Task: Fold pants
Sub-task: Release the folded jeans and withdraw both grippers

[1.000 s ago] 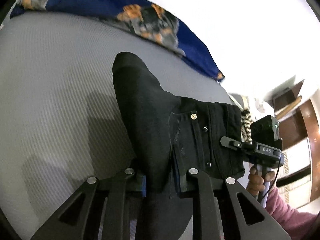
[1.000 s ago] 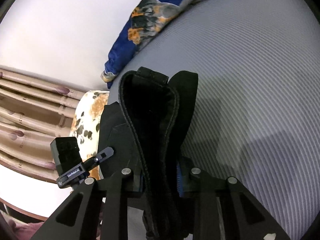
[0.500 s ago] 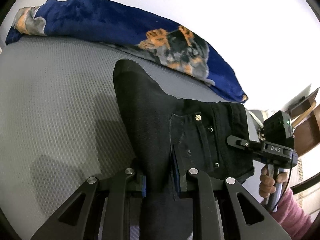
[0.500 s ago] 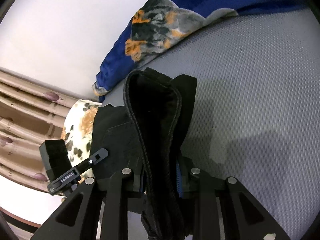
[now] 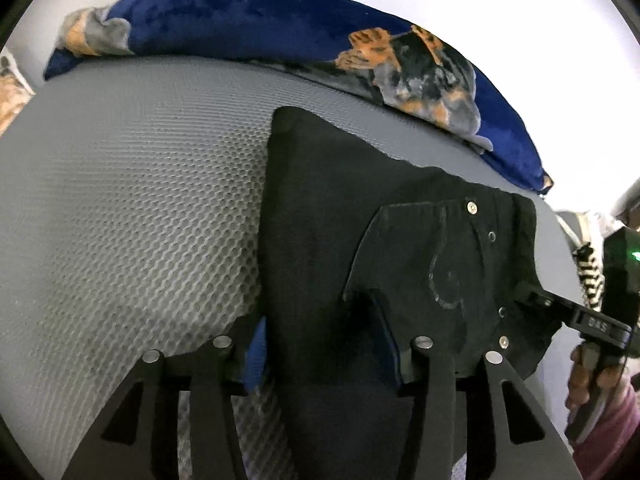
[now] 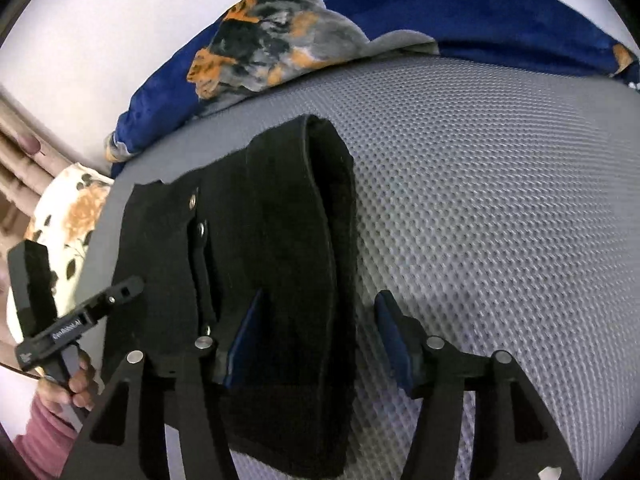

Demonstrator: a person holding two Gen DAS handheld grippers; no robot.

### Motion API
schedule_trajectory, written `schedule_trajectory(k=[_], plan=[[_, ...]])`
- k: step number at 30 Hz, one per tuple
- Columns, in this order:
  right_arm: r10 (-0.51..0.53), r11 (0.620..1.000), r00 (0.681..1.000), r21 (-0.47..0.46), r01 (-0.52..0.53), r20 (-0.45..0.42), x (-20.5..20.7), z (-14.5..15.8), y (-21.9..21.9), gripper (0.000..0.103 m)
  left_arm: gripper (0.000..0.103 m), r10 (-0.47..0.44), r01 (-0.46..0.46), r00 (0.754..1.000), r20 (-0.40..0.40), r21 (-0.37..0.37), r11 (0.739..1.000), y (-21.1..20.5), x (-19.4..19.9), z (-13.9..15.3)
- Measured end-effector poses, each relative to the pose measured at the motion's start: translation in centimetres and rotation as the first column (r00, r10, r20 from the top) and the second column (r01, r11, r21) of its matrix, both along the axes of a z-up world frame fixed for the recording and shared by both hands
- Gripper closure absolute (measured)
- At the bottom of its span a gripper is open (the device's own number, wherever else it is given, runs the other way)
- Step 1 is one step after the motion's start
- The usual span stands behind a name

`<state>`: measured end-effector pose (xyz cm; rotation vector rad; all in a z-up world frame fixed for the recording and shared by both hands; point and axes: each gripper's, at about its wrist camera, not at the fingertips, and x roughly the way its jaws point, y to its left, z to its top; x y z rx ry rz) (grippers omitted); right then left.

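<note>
Left wrist view: black pants (image 5: 384,248) are seen folded on a grey mesh bed (image 5: 132,216), with a blue blanket (image 5: 280,24) at 12 o'clock. The left gripper (image 5: 324,340) has just been opening; its fingers (image 5: 256,344) are released, cloth lying loose between them. Right wrist view: the right gripper (image 6: 320,332) has just been opening too, its fingers (image 6: 394,340) spread, with the 3 o'clock pad clear of the pants' edge. A floral pillow (image 6: 68,208) is seen at 9 o'clock.
</note>
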<state>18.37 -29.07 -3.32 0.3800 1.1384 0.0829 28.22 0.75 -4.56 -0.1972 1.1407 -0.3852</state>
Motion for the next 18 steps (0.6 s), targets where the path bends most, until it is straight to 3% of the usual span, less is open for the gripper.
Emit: schedule_trajectory(k=[4, 10, 14, 18], plan=[[-0.013, 0.995, 0.999, -0.097, 0.017, 0.038, -1.5, 1.7, 1.2, 0.048, 0.053, 0.052, -0.055, 0.998, 0.031, 0.092, 0.994, 0.4, -2.2, 1.2], [-0.008, 0.955, 0.994, -0.293, 0.039, 0.107, -4.3, 4.5, 3.8, 0.046, 0.053, 0.091, -0.119, 0.99, 0.105, 0.3, 0.946, 0.1, -5.7, 3.6], [0.017, 0.948, 0.99, -0.317, 0.028, 0.138, -6.0, 6.0, 5.5, 0.04, 0.053, 0.09, -0.132, 0.987, 0.13, 0.37, 0.92, -0.3, -8.5, 5.2], [0.026, 0.951, 0.985, -0.308, 0.029, 0.172, -8.0, 7.4, 7.2, 0.035, 0.049, 0.095, -0.149, 0.984, 0.154, 0.392, 0.908, -0.3, -11.7, 6.6]])
